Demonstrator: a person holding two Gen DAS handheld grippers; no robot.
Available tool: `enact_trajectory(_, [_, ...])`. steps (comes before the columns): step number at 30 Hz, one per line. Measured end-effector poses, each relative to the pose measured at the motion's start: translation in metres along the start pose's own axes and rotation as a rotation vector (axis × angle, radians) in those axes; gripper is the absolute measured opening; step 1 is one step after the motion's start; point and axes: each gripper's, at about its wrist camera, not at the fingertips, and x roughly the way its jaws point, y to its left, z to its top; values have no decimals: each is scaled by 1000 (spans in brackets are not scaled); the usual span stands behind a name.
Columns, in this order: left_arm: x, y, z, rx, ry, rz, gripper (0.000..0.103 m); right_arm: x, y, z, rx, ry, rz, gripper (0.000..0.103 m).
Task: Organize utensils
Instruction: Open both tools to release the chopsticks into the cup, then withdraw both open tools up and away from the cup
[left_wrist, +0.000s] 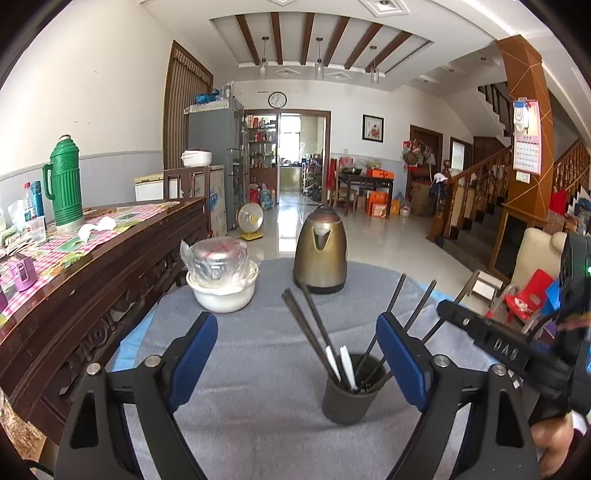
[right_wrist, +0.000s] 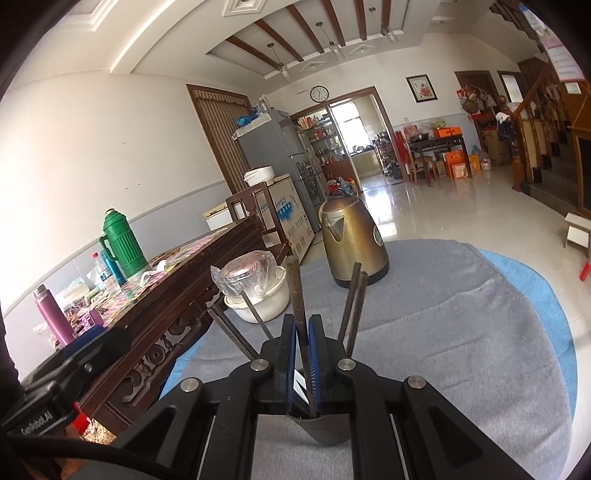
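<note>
A dark cup (left_wrist: 347, 400) stands on the grey cloth (left_wrist: 258, 369) and holds several dark chopsticks (left_wrist: 308, 325) and white utensils (left_wrist: 347, 365). My left gripper (left_wrist: 297, 347) is open and empty, just short of the cup, with its blue pads either side. My right gripper (right_wrist: 302, 354) is shut on one dark chopstick (right_wrist: 297, 295) that stands in the cup (right_wrist: 321, 424) right below it. Other chopsticks (right_wrist: 352, 306) fan out to both sides. The right gripper also shows at the right of the left wrist view (left_wrist: 480, 328).
A brass kettle (left_wrist: 320, 253) stands at the table's far edge. A white bowl with a plastic-wrapped steel pot (left_wrist: 221, 280) is at the far left. A dark wooden side table (left_wrist: 92, 266) with a green thermos (left_wrist: 65, 184) runs along the left.
</note>
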Motion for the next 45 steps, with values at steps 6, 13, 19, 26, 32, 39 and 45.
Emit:
enact_trajectory(6, [-1, 5, -15, 5, 41, 15, 93, -3, -15, -7, 31, 32, 4, 15])
enact_trajectory(13, [3, 13, -32, -2, 99, 52, 94, -9, -28, -24, 28, 54, -4, 25])
enact_trajectory(19, [7, 15, -42, -24, 147, 66, 96, -12, -43, -37, 42, 76, -41, 26])
enact_trajectory(26, [7, 16, -48, -31, 151, 113, 96, -17, -55, -46, 45, 88, -85, 26])
enact_trajectory(32, [9, 13, -49, -7, 161, 174, 96, -21, -62, -46, 60, 87, -111, 26])
enact_trajectory(39, [15, 7, -56, 60, 210, 228, 96, -26, -50, -41, 18, 71, -106, 27])
enact_trajectory(45, [20, 6, -58, 73, 240, 232, 96, -33, -38, -40, -20, 23, -101, 69])
